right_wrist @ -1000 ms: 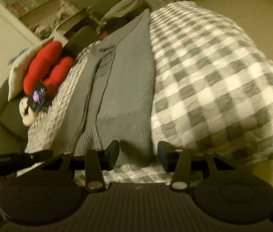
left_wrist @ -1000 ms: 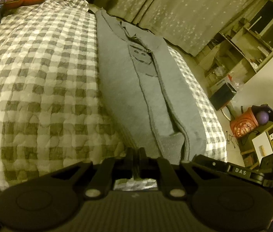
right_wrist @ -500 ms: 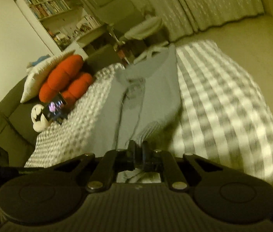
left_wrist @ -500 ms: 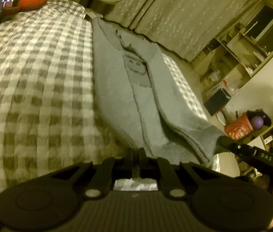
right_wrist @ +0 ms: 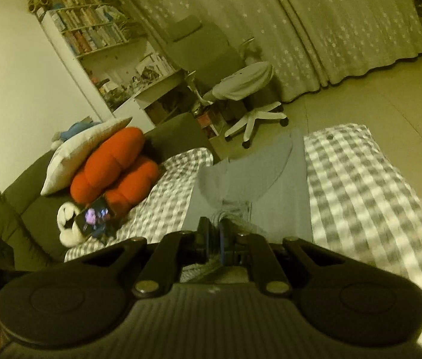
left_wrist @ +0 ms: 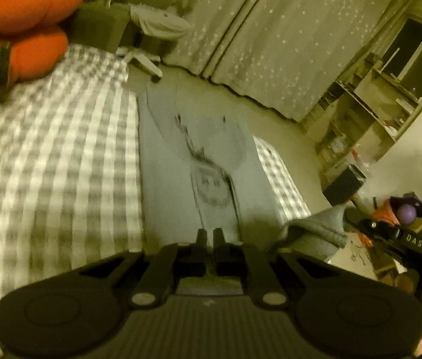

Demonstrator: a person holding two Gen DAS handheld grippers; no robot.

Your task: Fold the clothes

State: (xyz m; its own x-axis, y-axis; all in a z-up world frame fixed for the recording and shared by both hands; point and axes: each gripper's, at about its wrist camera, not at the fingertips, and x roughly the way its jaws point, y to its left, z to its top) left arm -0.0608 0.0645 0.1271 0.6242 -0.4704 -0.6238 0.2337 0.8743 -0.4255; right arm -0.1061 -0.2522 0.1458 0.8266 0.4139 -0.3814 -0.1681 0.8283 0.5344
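Bed mostly open: checkered cover [left_wrist: 52,179] is bare on both sides of the grey garment [left_wrist: 169,161], so there's room to pass either way. Head end is blocked by the red cushions [right_wrist: 112,170], white pillow [right_wrist: 82,149] and a lit phone [right_wrist: 96,217] on the cover. Office chair [right_wrist: 247,95] stands near the far end, with open floor [right_wrist: 375,95] beside it.

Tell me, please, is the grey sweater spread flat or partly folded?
Partly folded: the grey sweater lies as a narrow strip, its near hem lifted.
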